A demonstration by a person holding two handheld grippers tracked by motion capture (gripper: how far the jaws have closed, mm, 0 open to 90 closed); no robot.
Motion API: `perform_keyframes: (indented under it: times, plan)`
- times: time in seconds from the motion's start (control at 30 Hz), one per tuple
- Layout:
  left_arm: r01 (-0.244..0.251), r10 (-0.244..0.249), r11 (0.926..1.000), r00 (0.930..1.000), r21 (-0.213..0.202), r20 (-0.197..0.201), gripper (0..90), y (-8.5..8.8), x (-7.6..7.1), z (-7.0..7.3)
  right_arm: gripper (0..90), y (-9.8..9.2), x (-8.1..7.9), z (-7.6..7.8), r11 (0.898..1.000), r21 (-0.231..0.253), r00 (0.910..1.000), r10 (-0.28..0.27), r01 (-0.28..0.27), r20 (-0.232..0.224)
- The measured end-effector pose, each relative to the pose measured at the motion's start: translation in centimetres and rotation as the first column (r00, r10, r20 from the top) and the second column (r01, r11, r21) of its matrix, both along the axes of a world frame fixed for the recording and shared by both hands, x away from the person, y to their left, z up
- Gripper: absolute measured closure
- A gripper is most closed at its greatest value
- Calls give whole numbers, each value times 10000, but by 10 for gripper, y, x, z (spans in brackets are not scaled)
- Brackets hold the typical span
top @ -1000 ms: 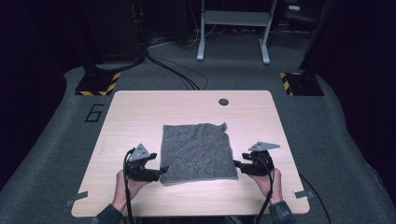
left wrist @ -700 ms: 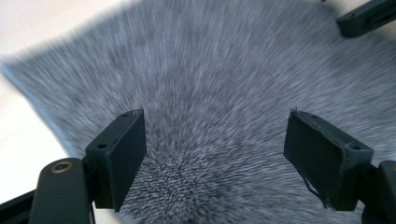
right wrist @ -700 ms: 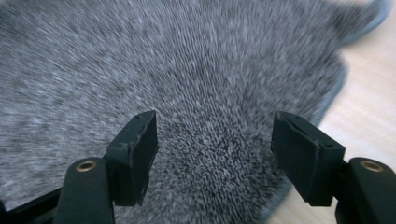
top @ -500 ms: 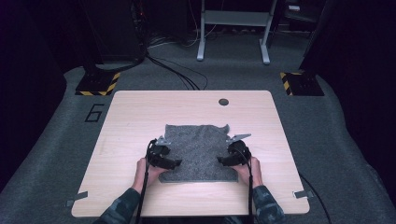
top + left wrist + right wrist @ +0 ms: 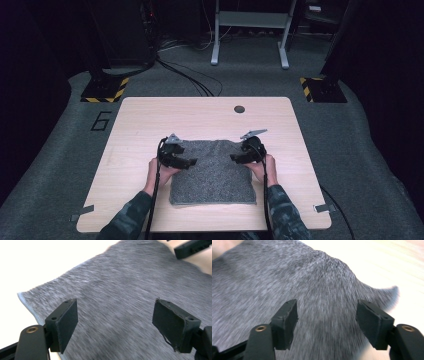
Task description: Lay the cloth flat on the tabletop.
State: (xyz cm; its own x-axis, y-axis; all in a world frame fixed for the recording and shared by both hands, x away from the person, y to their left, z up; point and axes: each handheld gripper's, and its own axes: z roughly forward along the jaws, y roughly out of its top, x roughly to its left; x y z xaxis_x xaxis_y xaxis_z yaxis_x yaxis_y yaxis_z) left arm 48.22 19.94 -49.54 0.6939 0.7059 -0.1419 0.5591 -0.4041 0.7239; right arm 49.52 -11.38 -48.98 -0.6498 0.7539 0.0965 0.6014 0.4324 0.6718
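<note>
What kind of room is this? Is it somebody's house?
Probably not a house; it looks like a lab or test studio. The light wooden table stands on grey carpet with a painted number six, yellow-and-black striped stand bases, and black cables trailing into a dark background.

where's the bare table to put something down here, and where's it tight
Free: the far strip of the table between the grey cloth and the far edge, broken by one small dark hole; also the bands on both sides of the cloth. Tight: over the cloth's far corners, where the left gripper and right gripper hover with jaws open.
</note>
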Motion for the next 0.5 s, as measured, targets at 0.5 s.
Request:
perform_keyframes:
  times: [0.5]
  plan:
    - [-535, 537, 9985, 9983, 93, -229, 168, 8, 5, -15, 277, -3, 13, -14, 9953, -752, 9980, -625, 618, -79]
